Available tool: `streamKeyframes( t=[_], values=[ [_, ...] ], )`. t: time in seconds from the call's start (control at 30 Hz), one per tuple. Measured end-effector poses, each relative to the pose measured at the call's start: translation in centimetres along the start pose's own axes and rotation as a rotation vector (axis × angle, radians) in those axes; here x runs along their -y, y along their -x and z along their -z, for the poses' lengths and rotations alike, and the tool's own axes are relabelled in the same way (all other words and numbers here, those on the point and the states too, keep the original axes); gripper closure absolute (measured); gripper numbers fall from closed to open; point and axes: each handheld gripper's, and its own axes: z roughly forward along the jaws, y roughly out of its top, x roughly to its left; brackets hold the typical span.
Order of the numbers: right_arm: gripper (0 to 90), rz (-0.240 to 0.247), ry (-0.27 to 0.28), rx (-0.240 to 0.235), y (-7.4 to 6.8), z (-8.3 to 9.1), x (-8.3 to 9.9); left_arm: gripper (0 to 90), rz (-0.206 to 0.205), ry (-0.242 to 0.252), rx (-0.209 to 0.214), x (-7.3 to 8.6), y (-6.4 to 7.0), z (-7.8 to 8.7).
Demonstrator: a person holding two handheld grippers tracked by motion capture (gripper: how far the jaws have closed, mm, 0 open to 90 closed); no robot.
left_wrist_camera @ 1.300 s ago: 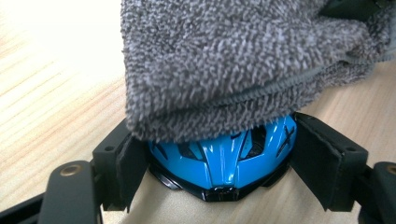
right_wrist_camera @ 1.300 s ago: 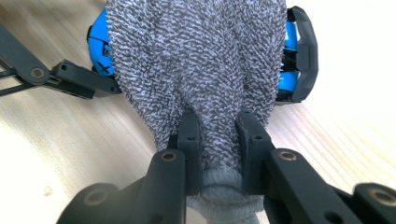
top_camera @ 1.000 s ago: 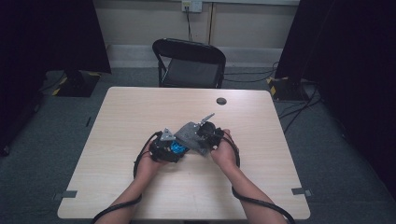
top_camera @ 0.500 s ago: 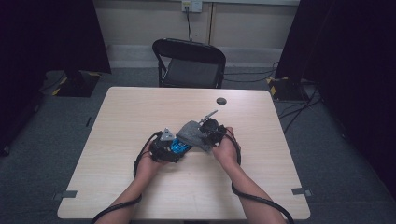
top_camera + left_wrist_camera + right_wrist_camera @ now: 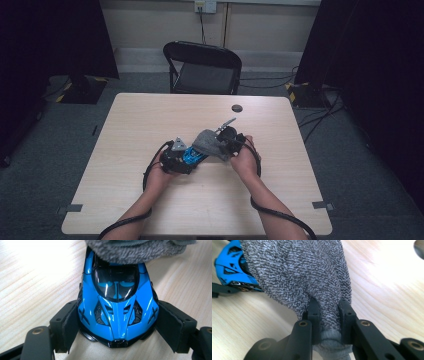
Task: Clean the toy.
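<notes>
Grey cloth (image 5: 297, 272) over blue toy car (image 5: 117, 307)

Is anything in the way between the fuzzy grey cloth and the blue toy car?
Nothing visible. The grey cloth, pinched in the right gripper, already lies over the far end of the blue toy car, which the left gripper holds by its sides.
</notes>
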Motion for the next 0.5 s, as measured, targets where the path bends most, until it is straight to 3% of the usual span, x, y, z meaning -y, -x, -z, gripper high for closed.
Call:
streamKeyframes(
  t=[0.2,0.3,0.5],
  values=[
    [75.8,-0.022,-0.013,0.023,0.7,0.4,0.6,23.5,0.000,0.000,0.000,0.0,0.0,0.0],
    [75.8,-0.056,-0.015,0.015,1.7,0.1,1.2,23.5,0.000,0.000,0.000,0.0,0.0,0.0],
    [75.8,-0.074,-0.008,0.016,2.2,-0.2,1.5,23.5,0.000,0.001,0.000,0.0,0.0,0.0]
  ],
)
